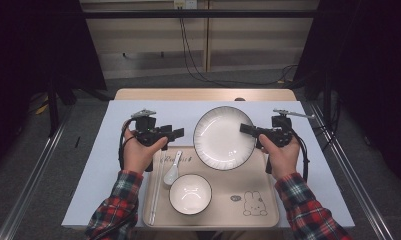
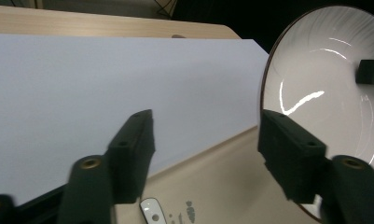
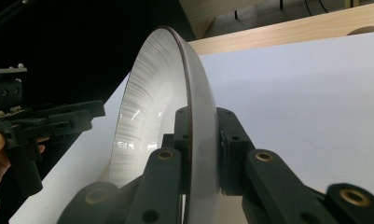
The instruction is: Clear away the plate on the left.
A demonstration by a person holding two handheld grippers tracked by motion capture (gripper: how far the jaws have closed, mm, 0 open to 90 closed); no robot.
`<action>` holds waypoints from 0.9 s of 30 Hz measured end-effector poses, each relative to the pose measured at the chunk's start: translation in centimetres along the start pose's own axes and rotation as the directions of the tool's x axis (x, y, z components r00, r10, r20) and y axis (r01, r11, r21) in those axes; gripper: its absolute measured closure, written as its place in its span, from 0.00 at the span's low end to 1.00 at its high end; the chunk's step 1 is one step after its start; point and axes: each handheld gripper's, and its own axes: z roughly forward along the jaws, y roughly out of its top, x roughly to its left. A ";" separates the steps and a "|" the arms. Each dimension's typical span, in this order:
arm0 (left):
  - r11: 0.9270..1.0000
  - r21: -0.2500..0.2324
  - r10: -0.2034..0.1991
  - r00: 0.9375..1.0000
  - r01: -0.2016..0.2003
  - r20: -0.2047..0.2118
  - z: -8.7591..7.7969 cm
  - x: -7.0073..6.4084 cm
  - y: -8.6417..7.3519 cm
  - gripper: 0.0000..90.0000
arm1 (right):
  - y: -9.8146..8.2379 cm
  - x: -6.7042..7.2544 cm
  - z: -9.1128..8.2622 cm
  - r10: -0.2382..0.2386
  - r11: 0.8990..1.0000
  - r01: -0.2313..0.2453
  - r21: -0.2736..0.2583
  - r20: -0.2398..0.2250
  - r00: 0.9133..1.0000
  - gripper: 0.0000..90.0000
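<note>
Plate (image 1: 223, 136) rim hidden between right gripper (image 3: 201, 154) jaws, tray (image 1: 223, 212) partly covered

High view: light falls from above onto the desk (image 1: 113, 150), evenly bright; the room around it drops to near black. Focus sharp, straight edges bend little. A small white glare sits low on the plate (image 1: 224, 138) and faint highlights show in the bowl (image 1: 190, 194). Left gripper view: curved glare streaks on the plate, near claw arms soft and out of focus, background dark. Right gripper view: fine streaked reflections across the plate's inner face, close claw parts blurred, upper left black.
</note>
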 end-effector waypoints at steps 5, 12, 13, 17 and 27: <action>1.000 0.002 0.018 0.999 -0.018 -0.029 -0.3 0.5 -0.9 0.26 | -0.2 -0.7 -0.4 0.012 1.000 -0.012 0.010 0.012 1.000 0.90; 0.999 -0.011 0.038 0.996 -0.039 -0.075 -1.7 1.7 -1.9 0.18 | -0.5 -1.5 -0.8 0.019 0.999 -0.019 0.027 0.030 0.999 0.90; 0.999 -0.011 0.040 0.996 -0.041 -0.079 -1.9 1.9 -2.1 0.18 | -0.6 -1.7 -0.8 0.028 0.999 -0.029 0.030 0.032 0.999 0.90; 0.999 -0.020 0.037 0.995 -0.039 -0.095 -2.7 2.4 -2.6 0.16 | -0.7 -2.0 -1.0 0.019 0.999 -0.021 0.041 0.046 0.999 0.90; 0.999 -0.025 0.029 0.992 -0.032 -0.120 -3.8 3.1 -3.7 0.14 | -1.3 -2.7 -1.5 0.034 0.999 -0.036 0.041 0.039 0.999 0.90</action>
